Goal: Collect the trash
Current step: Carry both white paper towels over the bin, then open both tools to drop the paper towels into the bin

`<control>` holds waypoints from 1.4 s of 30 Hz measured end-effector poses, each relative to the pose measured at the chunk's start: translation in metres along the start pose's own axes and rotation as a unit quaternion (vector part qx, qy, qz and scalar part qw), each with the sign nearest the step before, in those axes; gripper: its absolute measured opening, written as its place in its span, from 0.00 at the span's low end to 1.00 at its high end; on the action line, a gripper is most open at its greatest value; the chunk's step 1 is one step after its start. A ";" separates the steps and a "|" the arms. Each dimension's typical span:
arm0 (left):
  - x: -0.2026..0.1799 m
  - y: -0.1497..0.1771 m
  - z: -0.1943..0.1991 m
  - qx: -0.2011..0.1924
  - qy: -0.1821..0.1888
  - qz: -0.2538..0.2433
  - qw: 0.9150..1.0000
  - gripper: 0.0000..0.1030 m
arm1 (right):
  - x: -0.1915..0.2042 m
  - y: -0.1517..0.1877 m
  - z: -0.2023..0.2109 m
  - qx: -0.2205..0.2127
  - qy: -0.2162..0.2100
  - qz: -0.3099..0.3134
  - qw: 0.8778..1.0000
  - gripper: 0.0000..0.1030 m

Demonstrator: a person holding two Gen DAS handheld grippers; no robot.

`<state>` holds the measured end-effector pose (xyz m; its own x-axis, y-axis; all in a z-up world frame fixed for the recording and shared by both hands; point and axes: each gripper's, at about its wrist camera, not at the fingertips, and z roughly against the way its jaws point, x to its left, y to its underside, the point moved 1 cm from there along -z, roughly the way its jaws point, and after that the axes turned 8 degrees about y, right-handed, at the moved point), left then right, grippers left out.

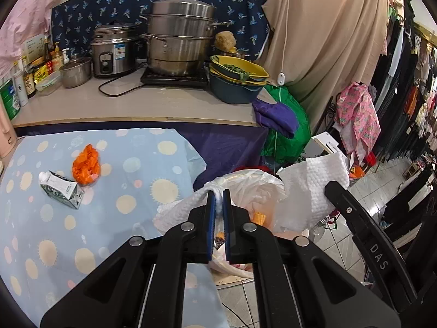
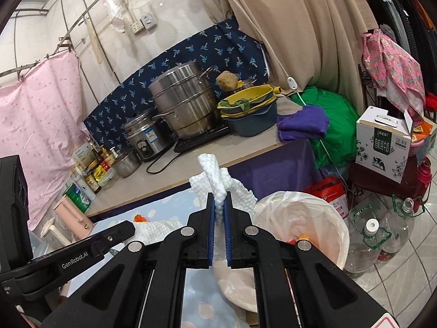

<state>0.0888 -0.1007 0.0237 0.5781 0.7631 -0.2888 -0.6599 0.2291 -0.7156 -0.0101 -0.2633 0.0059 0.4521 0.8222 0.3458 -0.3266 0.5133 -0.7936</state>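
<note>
- The left tool (image 1: 218,194) pinches the edge of a clear bag (image 1: 254,191) between its blue pads (image 1: 210,218); the bag lines a bin (image 2: 322,213) standing on the floor just beside the surface (image 1: 82,232), which is covered in a pale blue dotted cloth.
- The right tool (image 2: 219,201) is pressed together on a white towel (image 2: 215,180), a crumpled paper sheet; its bunched end stands upright above the fingertips, and the rest hangs down between the pads (image 2: 209,218).
- In the left view the towel (image 1: 314,188) drapes beside the bag's mouth, with the right tool's black arm crossing in front of it.
- Inside the bag some orange scraps show; what they are cannot be told.
- On the surface, well apart from both tools, lie an orange wrapper (image 1: 86,168) and a carton (image 1: 61,188). The carton lies on its side, long axis running from upper left to lower right, just beside the wrapper.
- Behind, a counter (image 1: 153,104) carries a steamer (image 1: 180,43), a cooker (image 1: 114,49), stacked basins (image 1: 237,79) and bottles (image 1: 30,73).
- Right of the bin stand empty plastic jugs (image 2: 371,240) and a milk box (image 2: 385,142).
</note>
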 end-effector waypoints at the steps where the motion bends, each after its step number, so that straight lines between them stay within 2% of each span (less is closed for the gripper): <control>1: -0.005 0.000 -0.004 0.002 0.002 -0.003 1.000 0.05 | -0.003 0.000 -0.001 0.000 0.002 -0.001 1.000 0.06; 12: -0.040 0.004 -0.036 0.025 0.008 -0.032 0.999 0.05 | -0.042 -0.002 -0.011 0.010 0.025 -0.021 0.999 0.06; 19: -0.051 0.008 -0.052 0.037 0.004 -0.043 0.998 0.05 | -0.052 0.002 -0.019 0.019 0.033 -0.025 0.999 0.06; 35: -0.051 0.013 -0.087 0.065 -0.003 -0.044 0.997 0.05 | -0.060 0.009 -0.045 0.043 0.046 -0.023 0.998 0.06; 38: -0.049 0.014 -0.092 0.067 -0.004 -0.043 0.997 0.05 | -0.059 0.011 -0.048 0.043 0.051 -0.021 0.998 0.12; 42: -0.049 0.014 -0.096 0.061 -0.009 -0.043 0.997 0.08 | -0.058 0.010 -0.052 0.040 0.056 -0.020 0.997 0.14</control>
<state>0.0975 -0.1928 -0.0338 0.6274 0.7480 -0.2163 -0.6618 0.3658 -0.6544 0.0038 -0.3183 -0.0479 0.5551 0.7703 0.3139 -0.3702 0.5667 -0.7360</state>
